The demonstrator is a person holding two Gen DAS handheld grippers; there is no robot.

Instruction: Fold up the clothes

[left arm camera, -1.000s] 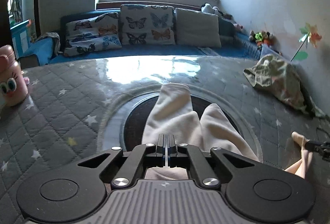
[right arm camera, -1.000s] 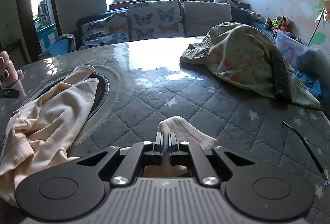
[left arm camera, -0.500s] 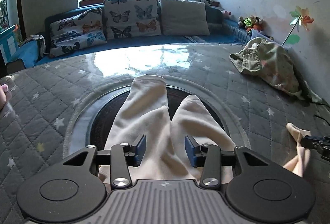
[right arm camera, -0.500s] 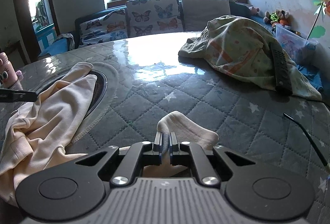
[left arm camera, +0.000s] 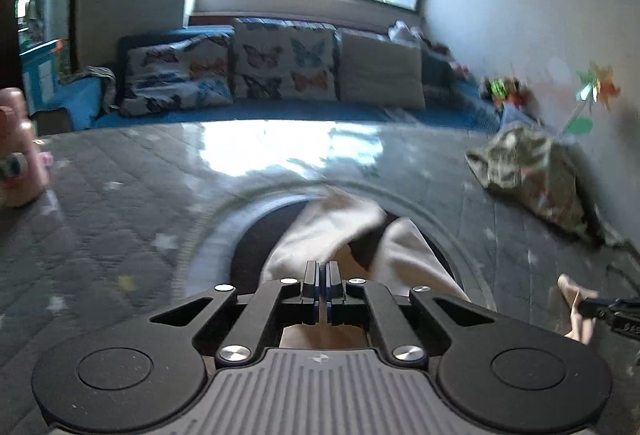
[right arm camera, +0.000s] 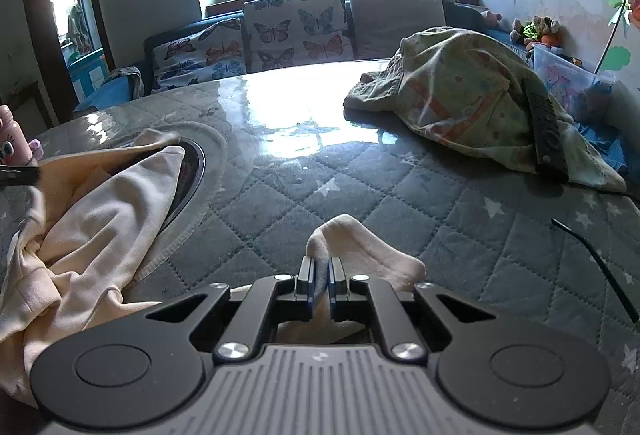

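Note:
A cream garment (left arm camera: 404,247) with two long legs lies over the dark round inset of the quilted grey table (left arm camera: 120,195). My left gripper (left arm camera: 320,275) is shut on its near edge, lifting it. In the right wrist view the garment (right arm camera: 92,211) bunches at the left. My right gripper (right arm camera: 320,275) is shut on a cream fold of it (right arm camera: 360,247) low over the table. The right gripper also shows in the left wrist view (left arm camera: 608,309), and the left gripper's tip at the left edge of the right wrist view (right arm camera: 18,175).
A green patterned cloth (right arm camera: 468,103) lies heaped at the table's far right with a black remote (right arm camera: 546,131) on it. A pink bottle (left arm camera: 16,155) stands at the left edge. A black cable (right arm camera: 596,263) lies at the right. A cushioned sofa (right arm camera: 296,31) runs behind.
My left gripper opened half a second ago, then shut again on the garment and pulled it up, folding the far leg end over. The right gripper stayed shut on its fold.

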